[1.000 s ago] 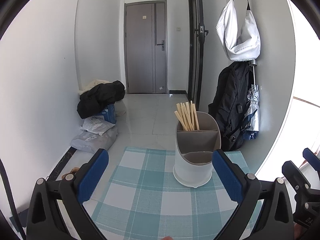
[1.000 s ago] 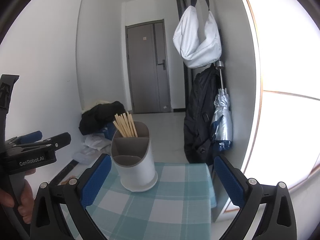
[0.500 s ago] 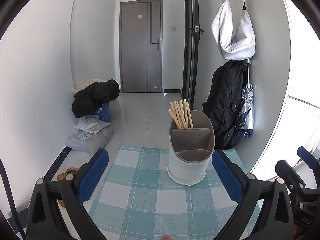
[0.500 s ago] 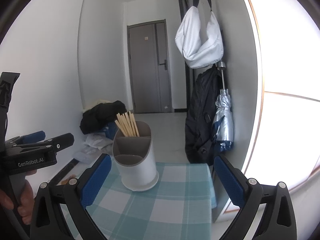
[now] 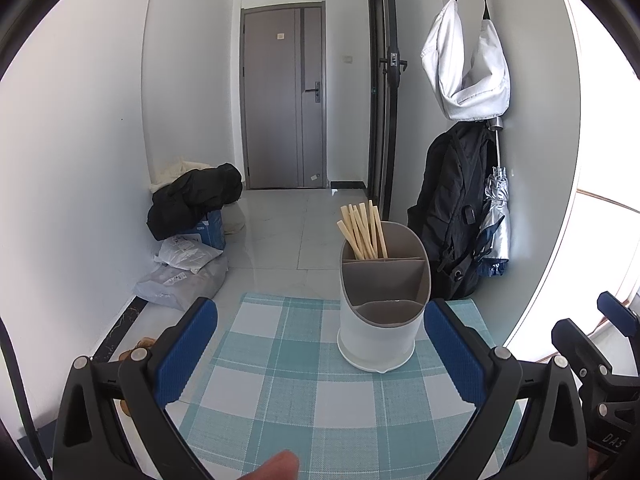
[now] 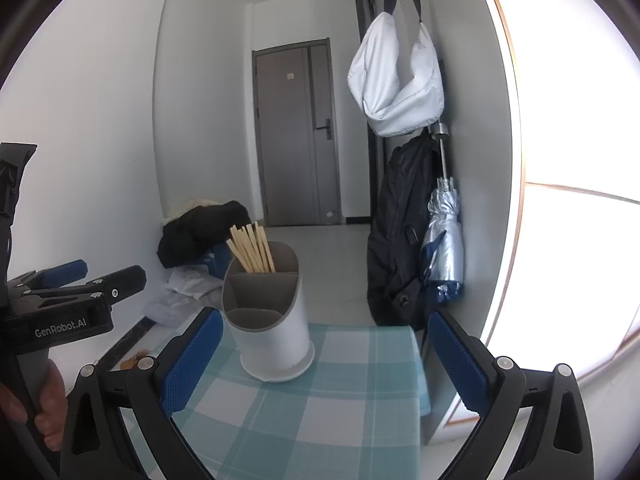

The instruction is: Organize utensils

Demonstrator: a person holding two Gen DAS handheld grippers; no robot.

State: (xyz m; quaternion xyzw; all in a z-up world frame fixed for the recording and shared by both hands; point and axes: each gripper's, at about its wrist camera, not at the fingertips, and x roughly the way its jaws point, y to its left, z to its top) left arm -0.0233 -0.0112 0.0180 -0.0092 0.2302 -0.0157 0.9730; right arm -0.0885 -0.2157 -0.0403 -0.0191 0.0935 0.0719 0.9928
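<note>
the left gripper hangs with fingers apart and empty. the one utensil holder stands upright on the checked cloth, ahead and slightly right of it. about six chopsticks fill its far compartment; two nearer compartments look empty. the right gripper, also spread wide, looks similarly near.

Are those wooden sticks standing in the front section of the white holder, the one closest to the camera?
No, the chopsticks stand in the farthest compartment of the utensil holder, while the nearest one shows nothing inside.
</note>
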